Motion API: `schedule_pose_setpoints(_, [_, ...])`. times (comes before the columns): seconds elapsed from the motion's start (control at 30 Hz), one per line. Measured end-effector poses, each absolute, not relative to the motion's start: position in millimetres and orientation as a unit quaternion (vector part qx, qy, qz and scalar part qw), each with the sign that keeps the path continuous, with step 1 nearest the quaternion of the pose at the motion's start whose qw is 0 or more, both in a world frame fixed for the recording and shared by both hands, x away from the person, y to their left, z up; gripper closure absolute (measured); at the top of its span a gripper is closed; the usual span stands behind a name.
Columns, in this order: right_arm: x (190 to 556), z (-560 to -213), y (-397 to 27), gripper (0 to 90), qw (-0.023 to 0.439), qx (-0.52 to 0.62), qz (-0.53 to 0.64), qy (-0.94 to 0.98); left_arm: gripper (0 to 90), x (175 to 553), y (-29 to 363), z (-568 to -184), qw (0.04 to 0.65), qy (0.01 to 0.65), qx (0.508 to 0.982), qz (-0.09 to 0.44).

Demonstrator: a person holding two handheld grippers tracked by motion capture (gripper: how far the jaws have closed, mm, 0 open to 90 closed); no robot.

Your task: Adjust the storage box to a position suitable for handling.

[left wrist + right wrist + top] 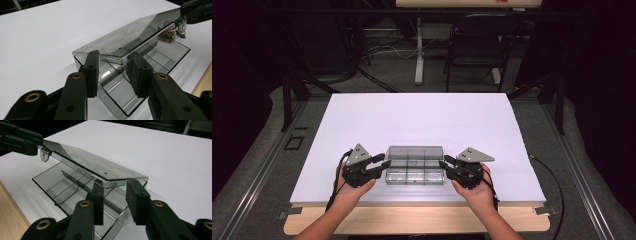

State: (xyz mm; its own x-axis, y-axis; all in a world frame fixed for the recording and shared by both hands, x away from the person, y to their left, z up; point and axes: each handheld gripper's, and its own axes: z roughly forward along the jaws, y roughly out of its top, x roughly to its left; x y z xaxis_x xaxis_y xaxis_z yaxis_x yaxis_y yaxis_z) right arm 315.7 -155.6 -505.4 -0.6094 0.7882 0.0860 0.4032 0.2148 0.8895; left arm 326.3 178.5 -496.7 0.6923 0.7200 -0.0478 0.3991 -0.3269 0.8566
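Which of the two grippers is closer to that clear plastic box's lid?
Neither is clearly nearer. The left gripper is at the lid's left end and the right gripper at its right end, each with the lid's edge between its open jaws.

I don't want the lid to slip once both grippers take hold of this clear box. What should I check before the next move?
1. Lid raised off the clear box: ok, partly open.
2. Left gripper astride the lid's end edge: ok.
3. Right gripper astride the other end: ok.
4. Pads pressing on the lid: cannot tell; gaps show beside the edge.
5. Box flat on the white table: ok.
6. Compartments empty: cannot tell; something small shows at the far end in the left gripper view.
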Motion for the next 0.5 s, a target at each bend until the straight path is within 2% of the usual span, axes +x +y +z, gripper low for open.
schedule_pose_setpoints(0.5, [331.2, -490.7, -152.4, 71.1, 0.208, 0.396, 0.479, 0.755, 68.0, 340.2, 177.7, -485.8, 0.466, 0.362, 0.787, 0.178])
